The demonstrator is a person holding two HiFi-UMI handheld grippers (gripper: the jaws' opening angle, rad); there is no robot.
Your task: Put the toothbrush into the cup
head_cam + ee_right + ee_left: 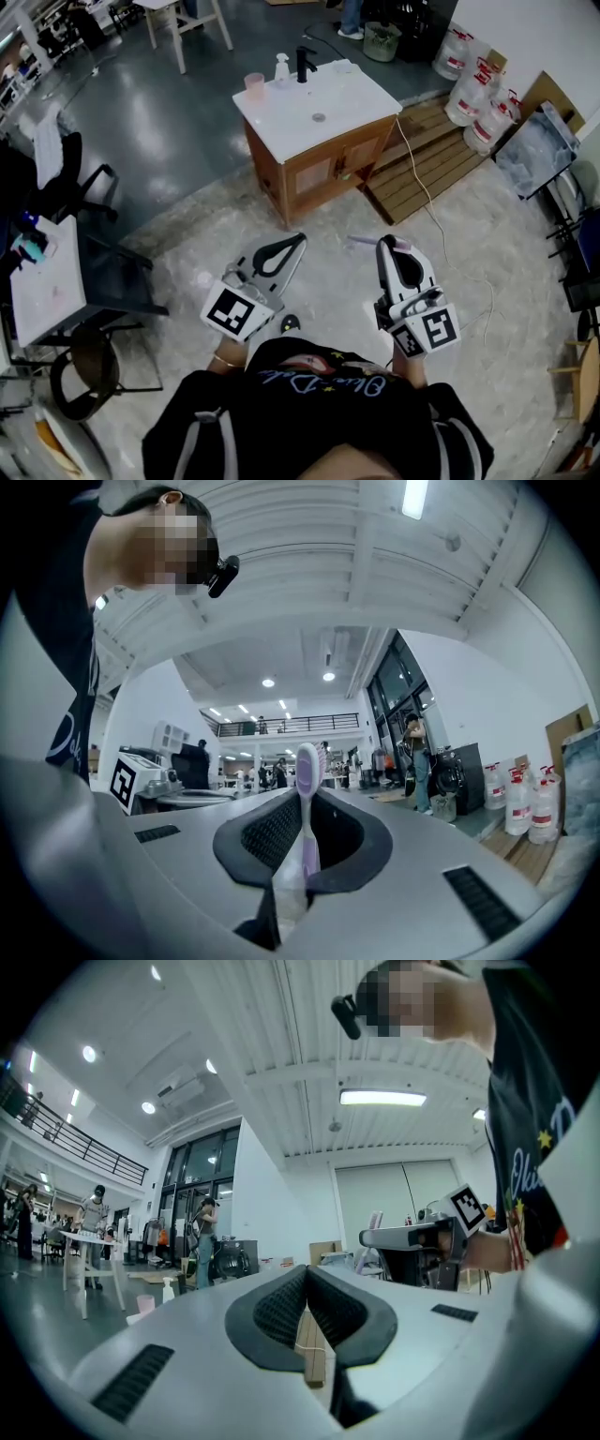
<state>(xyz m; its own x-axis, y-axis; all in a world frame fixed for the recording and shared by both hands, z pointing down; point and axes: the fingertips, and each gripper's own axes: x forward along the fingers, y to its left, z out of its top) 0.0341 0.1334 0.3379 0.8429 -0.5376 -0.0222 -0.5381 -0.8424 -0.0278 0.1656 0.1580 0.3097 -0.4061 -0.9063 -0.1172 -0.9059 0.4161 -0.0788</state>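
My right gripper (385,246) (302,803) is shut on a pale purple toothbrush (362,242) (307,761), whose head sticks out past the jaws. It is held in the air at chest height, some way short of the vanity. A pink cup (254,84) (145,1303) stands at the far left corner of the white sink top (342,98), next to a soap bottle (281,67) and a black faucet (302,63). My left gripper (296,241) (307,1277) hangs shut with nothing between its jaws, to the left of the right one.
The sink top sits on a wooden cabinet (319,169) on the floor ahead. Wooden pallets (427,155) and water jugs (473,89) lie to its right, with a white cable (427,197) trailing across the floor. A desk (47,281) and office chairs (89,370) are at the left.
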